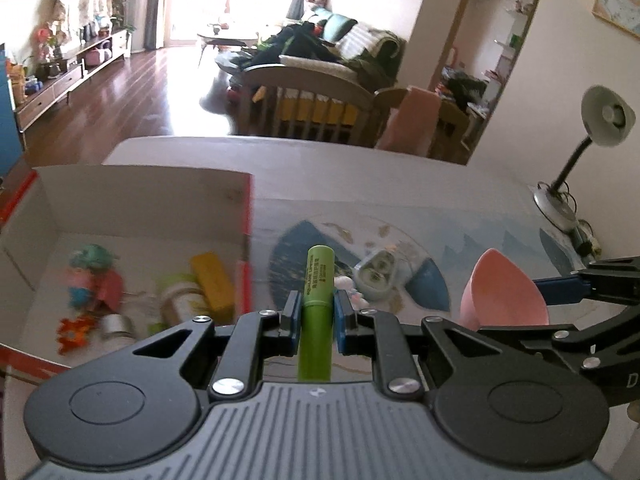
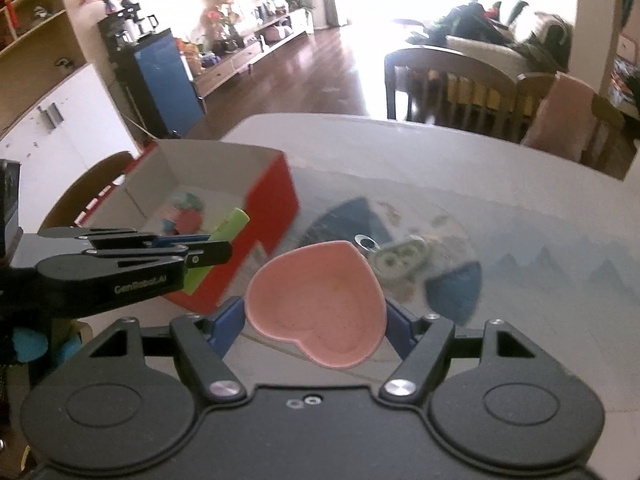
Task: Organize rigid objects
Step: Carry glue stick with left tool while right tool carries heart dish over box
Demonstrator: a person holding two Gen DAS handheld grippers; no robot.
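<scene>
While the printed white desk (image 1: 400,184) carries a red-edged open cardboard box (image 1: 152,200) holding blurred small toys and a yellow block (image 1: 212,284), the left tongs (image 1: 316,312) are closed on a green cylindrical tube (image 1: 318,280) beside the box. The right tongs (image 2: 316,316) clasp a pink heart-shaped dish (image 2: 316,300) above the desk. A small grey two-holed case (image 1: 376,274) lies beyond.

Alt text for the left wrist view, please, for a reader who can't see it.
The left claw grips a green tube above a patterned table. An open cardboard box of small toys sits to its left; at right, the right claw holds a pink dish.
</scene>
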